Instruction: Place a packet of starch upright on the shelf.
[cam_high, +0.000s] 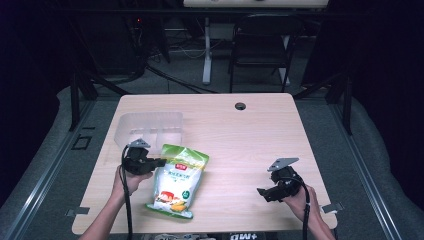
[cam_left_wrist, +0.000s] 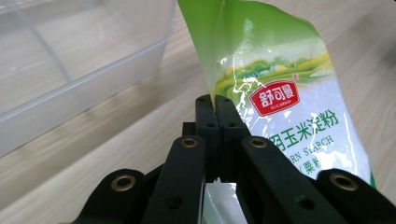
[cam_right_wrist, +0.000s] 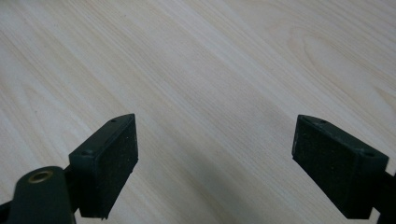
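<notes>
The left gripper (cam_left_wrist: 215, 100) pinches the edge of the corn starch bag (cam_left_wrist: 280, 93), its jaws pressed together on the film; from above, the bag lies just right of that gripper (cam_high: 161, 161). A clear plastic bin (cam_high: 150, 127) sits just behind the bag, nothing between them. The right gripper (cam_right_wrist: 215, 163), well right of the bag, gapes wide over bare table (cam_right_wrist: 210, 70); the bag is green and white with red label.

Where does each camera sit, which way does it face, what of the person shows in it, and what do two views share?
High view: above the table, looking forward and down; forearms, left gripper, right gripper.
Left gripper view: on that gripper, along jaws shut on the bag, box beyond.
Right gripper view: on that gripper, looking down at bare wood between open jaws.
Shared: the high and left gripper views both show bag and box.
</notes>
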